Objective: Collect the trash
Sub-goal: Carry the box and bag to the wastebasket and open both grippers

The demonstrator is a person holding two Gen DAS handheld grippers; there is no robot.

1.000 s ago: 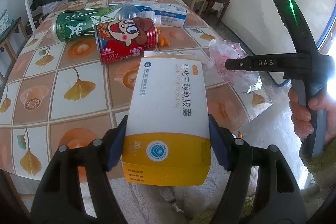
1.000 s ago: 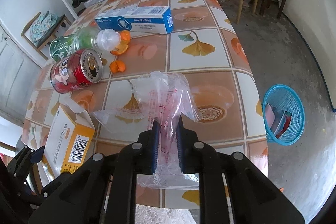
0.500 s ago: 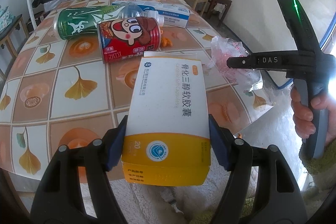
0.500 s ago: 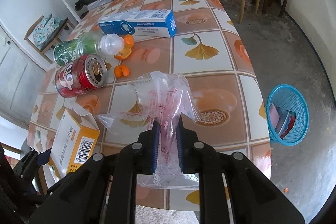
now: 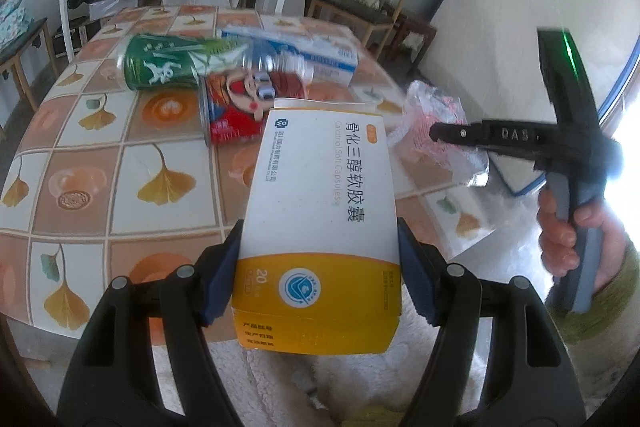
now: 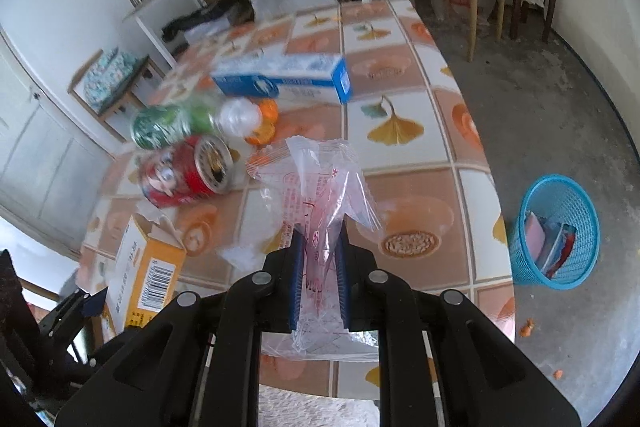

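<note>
Left gripper (image 5: 320,275): jaws spread wide and clamped on the sides of the capsule box (image 5: 320,227), white and yellow carton, held off the table near its front edge. The top flap is open, so it's probably empty: light, thin card, it will dent if squeezed harder. The grip low on the two long sides is fine; keep clear of the open flap end.

Right gripper (image 6: 320,267): jaws nearly together, pinching a clear plastic wrapper (image 6: 320,187) with red print, lifted above the table (image 6: 472,131) near its right edge. It weighs next to nothing, is limp and slick, and can slide out of the pads. The pinch sits on a bunched fold rather than a single layer, which is the better hold.

Both items go to the blue mesh basket (image 6: 560,227) on the floor off the table's right edge.

Count left on the table:
- 1 red can (image 6: 186,171), on its side, mid-table. Rigid, and it will roll; take it across the body.
- 1 green-label bottle (image 6: 180,121), on its side, touching the can. Also rolls.
- 1 blue and white carton (image 6: 280,79), long, lying toward the far edge. Stiff; grip across the narrow width.
- Orange peel (image 6: 264,123), at least 2 pieces beside the bottle cap; motion blur makes the exact count uncertain. Soft and small.

In hand: 1 box, 1 wrapper. The basket already holds some flat packaging.
</note>
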